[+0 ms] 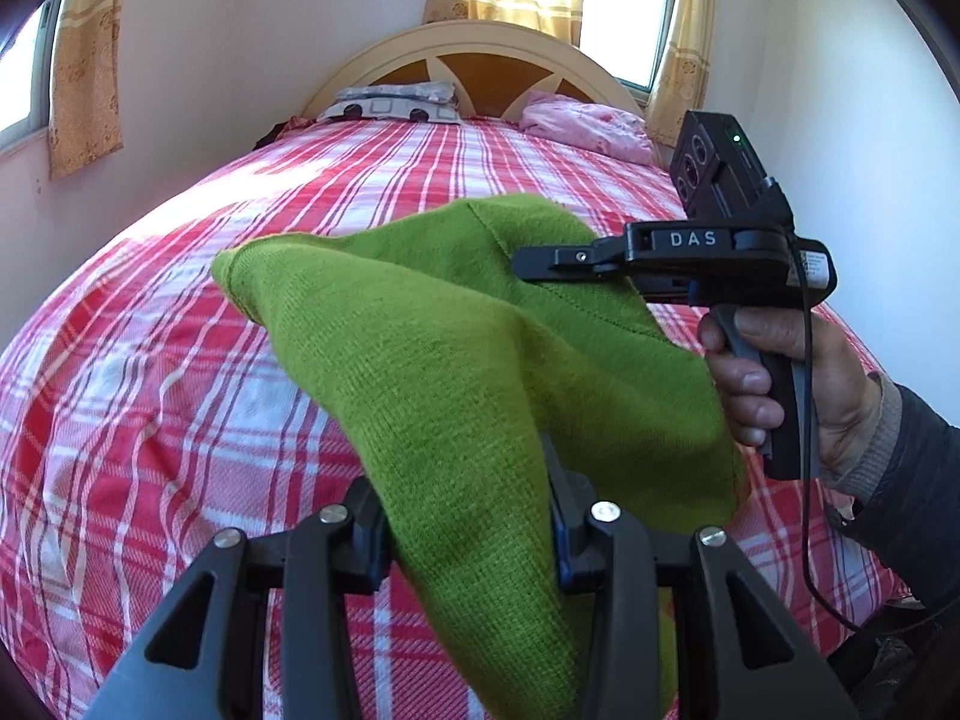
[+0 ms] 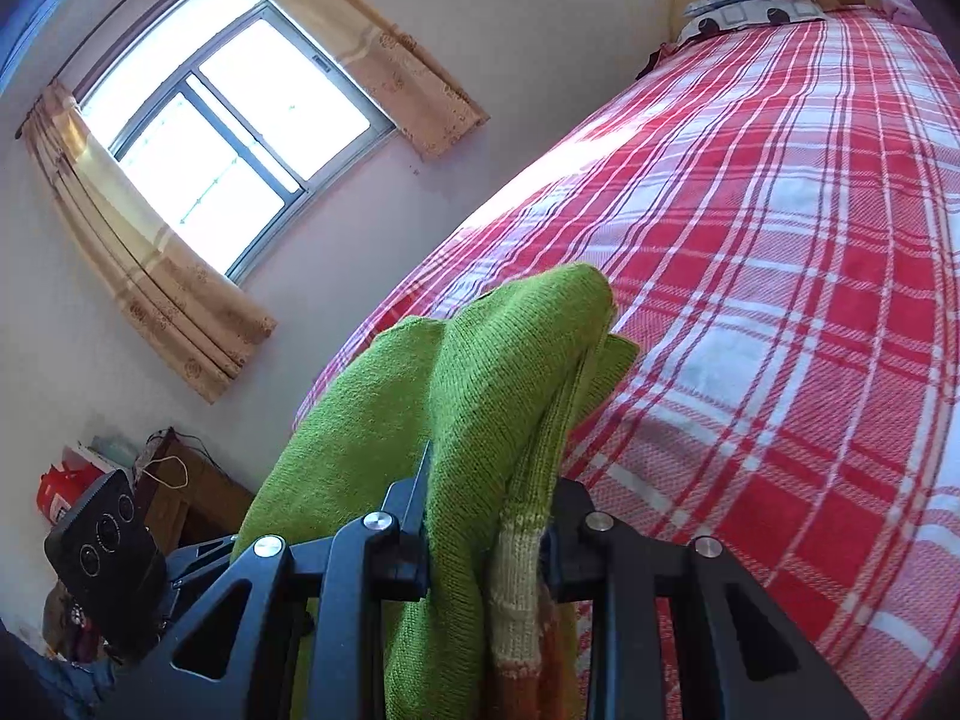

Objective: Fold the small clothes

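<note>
- Holding the green knitted garment (image 1: 420, 360) up off the bed (image 1: 180, 300), both hand-held grippers have a piece of it between their jaws.
- Left hand-held gripper (image 1: 468, 516), seen from its own camera: the jaws are pinching a bunched fold of the green knit, which drapes over and between them and hangs down past the near edge of view.
- Right hand-held gripper (image 1: 540, 258), seen across from the left camera: its slim jaws are pressed onto the garment's far right part beside a seam, with a person's hand (image 1: 780, 384) wrapped round the grip and a cable trailing down.
- From the right wrist view, the right hand-held gripper (image 2: 489, 546) pinches a thick wad of layers, green knit (image 2: 480, 396) plus a pale and orange striped band (image 2: 516, 570), probably a cuff or hem.
- Two grips apart from each other look like the way to spread the piece so it can be laid flat; the cloth between them sags slack, not yet taut.
- Red and white plaid sheet lies bare beneath, so the bed looks like the surface meant for folding.
- Pillows (image 1: 396, 102) sit far off at the headboard (image 1: 480, 60), well clear of the work.
- Judging by this, folding has barely started: the garment is airborne and crumpled.
- Risk: the bunched layers could slip unevenly when lowered.
</note>
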